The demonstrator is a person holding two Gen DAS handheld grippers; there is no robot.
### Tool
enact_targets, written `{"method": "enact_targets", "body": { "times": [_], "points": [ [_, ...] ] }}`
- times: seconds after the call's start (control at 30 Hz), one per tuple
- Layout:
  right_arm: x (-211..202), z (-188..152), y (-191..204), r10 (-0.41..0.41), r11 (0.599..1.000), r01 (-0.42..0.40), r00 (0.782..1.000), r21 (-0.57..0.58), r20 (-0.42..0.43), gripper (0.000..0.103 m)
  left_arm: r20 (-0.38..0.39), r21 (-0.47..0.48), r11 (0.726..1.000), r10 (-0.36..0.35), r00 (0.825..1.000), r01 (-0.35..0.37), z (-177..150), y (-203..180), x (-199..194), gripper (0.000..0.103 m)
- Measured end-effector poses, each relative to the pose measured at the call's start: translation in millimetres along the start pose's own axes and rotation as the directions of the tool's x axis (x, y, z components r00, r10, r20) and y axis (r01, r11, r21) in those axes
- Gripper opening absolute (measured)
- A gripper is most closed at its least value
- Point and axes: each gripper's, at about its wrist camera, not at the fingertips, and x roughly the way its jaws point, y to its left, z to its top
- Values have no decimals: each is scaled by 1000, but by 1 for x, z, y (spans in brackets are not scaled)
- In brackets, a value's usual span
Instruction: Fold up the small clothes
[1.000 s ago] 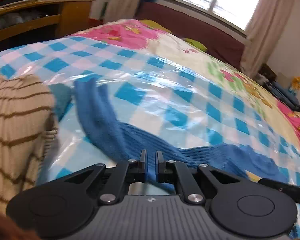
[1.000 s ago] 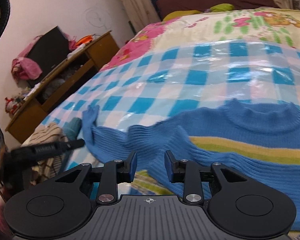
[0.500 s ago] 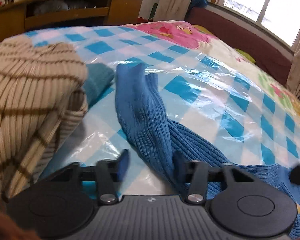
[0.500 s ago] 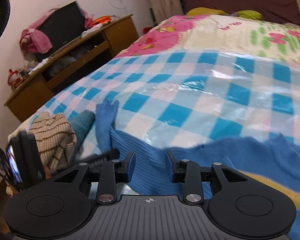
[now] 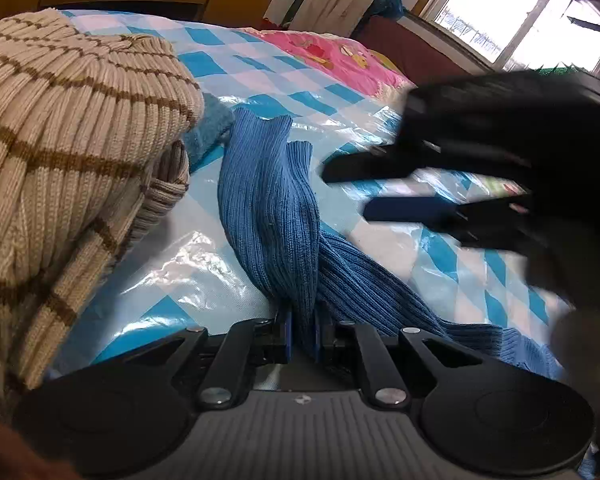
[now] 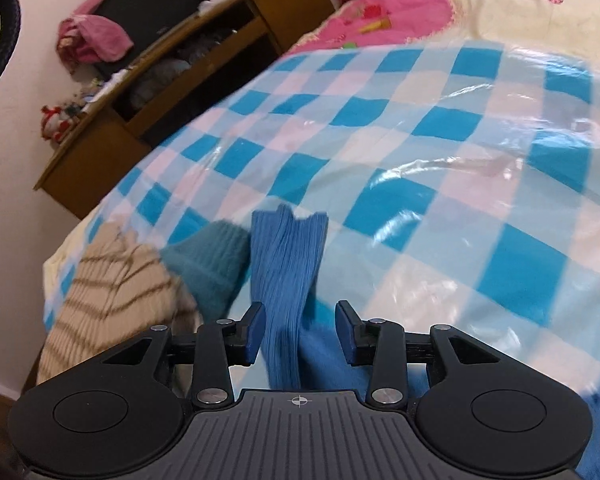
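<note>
- The ribbed blue knitted sweater sleeve [image 5: 272,216] is laid on the blue-and-white checked plastic sheet [image 5: 204,264] covering the bed.
- The sleeve is pinched by the left hand-held gripper [image 5: 302,336], whose jaws have just been closing.
- The sleeve is straddled, unpressed, by the spread right hand-held gripper [image 6: 300,330], whose jaws have just been opening.
- A beige brown-striped knitted sweater [image 5: 60,152] is heaped just beside the sleeve.

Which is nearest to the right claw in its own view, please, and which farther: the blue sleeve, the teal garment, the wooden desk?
1. Blue sleeve: between the open fingers of the right claw.
2. Teal garment: just left of the sleeve.
3. Wooden desk: far left, beyond the bed's edge.
</note>
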Motion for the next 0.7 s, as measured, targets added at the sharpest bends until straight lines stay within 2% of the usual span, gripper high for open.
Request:
{"method": "enact_targets", "body": {
  "times": [0.27,0.3,0.33,0.37,0.47,0.57,0.63,0.7],
  "points": [
    [52,12,9,-28,999,31,998,42,-63,38,-6,-1,1000,-19,1000,19,-1,4,1,16],
    [53,12,10,-30,999,32,998,39,-58,29,-4,0,1000,-20,1000,20,-2,4,0,16],
    [52,12,12,-36,999,38,998,37,-53,16,-2,2,1000,-20,1000,20,-2,4,0,16],
    [51,12,13,-36,999,38,998,35,-53,12,1,4,1000,-20,1000,20,-3,3,0,16],
    [33,11,14,-50,999,50,999,20,-7,11,10,22,1000,-16,1000,16,-6,-2,-1,17],
    [-2,11,5,-40,998,36,997,53,69,10,18,49,999,-21,1000,20,-8,-8,-3,26],
    [-32,9,-5,-36,996,25,992,84,123,10,27,70,997,-28,999,26,-11,-14,-4,36],
    [-69,4,-17,-35,993,14,983,115,182,9,32,97,995,-39,999,35,-14,-20,-6,41]
  ]
}}
